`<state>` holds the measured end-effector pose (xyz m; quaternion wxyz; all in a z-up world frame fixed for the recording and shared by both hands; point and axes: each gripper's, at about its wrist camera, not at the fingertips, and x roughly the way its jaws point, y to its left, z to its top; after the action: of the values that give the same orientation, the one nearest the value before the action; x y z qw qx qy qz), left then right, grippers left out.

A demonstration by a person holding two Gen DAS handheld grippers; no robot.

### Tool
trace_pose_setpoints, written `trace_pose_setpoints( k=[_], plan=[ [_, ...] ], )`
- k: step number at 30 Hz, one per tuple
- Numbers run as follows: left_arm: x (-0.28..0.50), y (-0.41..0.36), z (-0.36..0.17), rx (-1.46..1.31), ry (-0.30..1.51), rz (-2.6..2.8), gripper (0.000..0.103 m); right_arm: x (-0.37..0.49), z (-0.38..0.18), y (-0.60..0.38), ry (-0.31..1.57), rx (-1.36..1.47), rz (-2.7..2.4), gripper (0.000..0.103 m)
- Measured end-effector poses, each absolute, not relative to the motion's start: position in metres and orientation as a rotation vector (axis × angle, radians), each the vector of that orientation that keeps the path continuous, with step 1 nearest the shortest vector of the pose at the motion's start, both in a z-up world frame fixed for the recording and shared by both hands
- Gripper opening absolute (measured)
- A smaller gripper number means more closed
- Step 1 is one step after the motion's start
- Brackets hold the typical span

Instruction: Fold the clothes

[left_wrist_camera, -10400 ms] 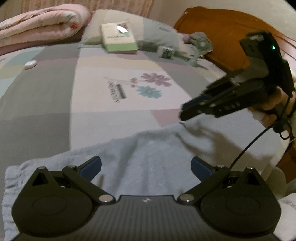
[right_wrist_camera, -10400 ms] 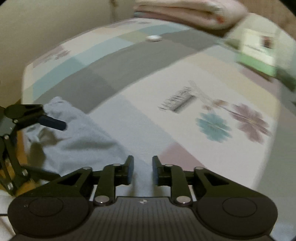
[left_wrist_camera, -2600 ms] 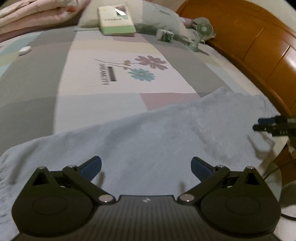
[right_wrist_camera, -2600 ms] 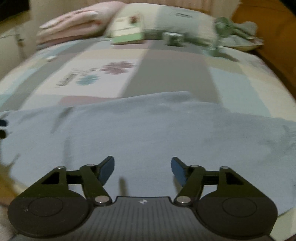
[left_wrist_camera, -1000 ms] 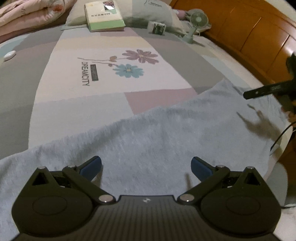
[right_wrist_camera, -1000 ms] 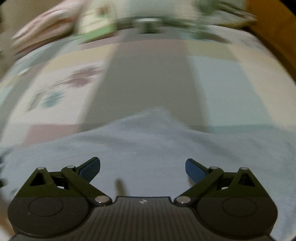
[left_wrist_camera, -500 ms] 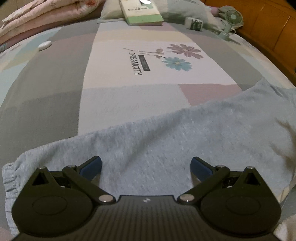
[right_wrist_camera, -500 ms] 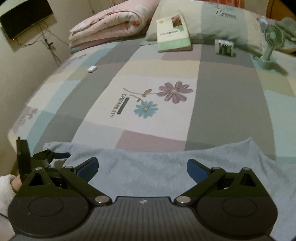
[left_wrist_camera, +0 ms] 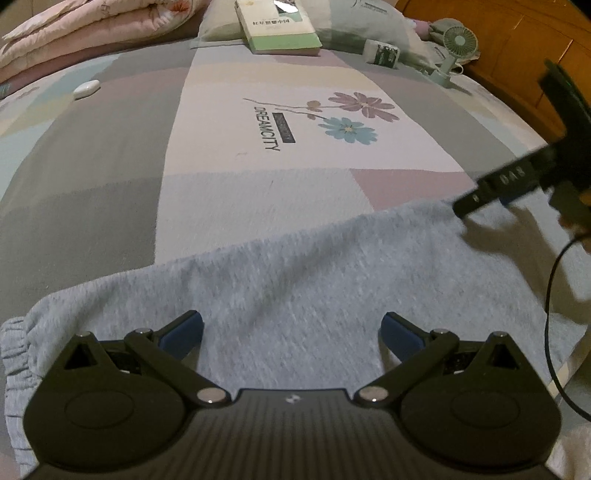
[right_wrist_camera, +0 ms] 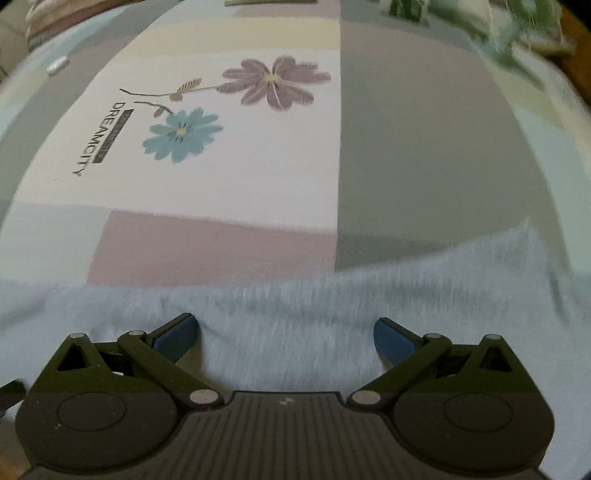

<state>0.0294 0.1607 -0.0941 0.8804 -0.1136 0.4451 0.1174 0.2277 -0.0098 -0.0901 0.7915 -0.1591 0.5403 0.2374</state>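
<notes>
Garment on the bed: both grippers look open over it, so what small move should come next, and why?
Probably lower the right gripper to the garment's far edge and pinch it. Both it and the left gripper are open, holding nothing, and the cloth lies spread flat on the bedsheet, unfolded.

In the left wrist view, the garment (left_wrist_camera: 332,280) lies across the lower frame on the bedsheet (left_wrist_camera: 110,155). The book (left_wrist_camera: 277,26) sits at top centre, the fan (left_wrist_camera: 456,48) at upper right, the folded quilt (left_wrist_camera: 92,33) at upper left.
</notes>
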Motion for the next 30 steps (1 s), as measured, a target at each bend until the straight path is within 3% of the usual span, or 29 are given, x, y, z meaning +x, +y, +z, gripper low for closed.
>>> trace_pose_setpoints(
  k=[7,17,22,30],
  plan=[
    [0.028,0.161,-0.09,-0.252,0.925,0.239,0.102,0.237,-0.058,-0.026,1.057,-0.399,0.416,0.103],
    [0.033,0.129,-0.071,-0.209,0.863,0.127,0.102,0.198,0.033,-0.172,0.917,-0.433,0.223,0.103],
    [0.042,0.103,-0.072,-0.161,0.858,0.069,0.102,0.157,0.021,-0.253,0.977,-0.386,0.172,0.103],
    [0.048,0.073,-0.078,-0.083,0.891,0.031,0.102,0.11,-0.056,-0.248,0.864,-0.253,0.393,0.103]
  ],
)
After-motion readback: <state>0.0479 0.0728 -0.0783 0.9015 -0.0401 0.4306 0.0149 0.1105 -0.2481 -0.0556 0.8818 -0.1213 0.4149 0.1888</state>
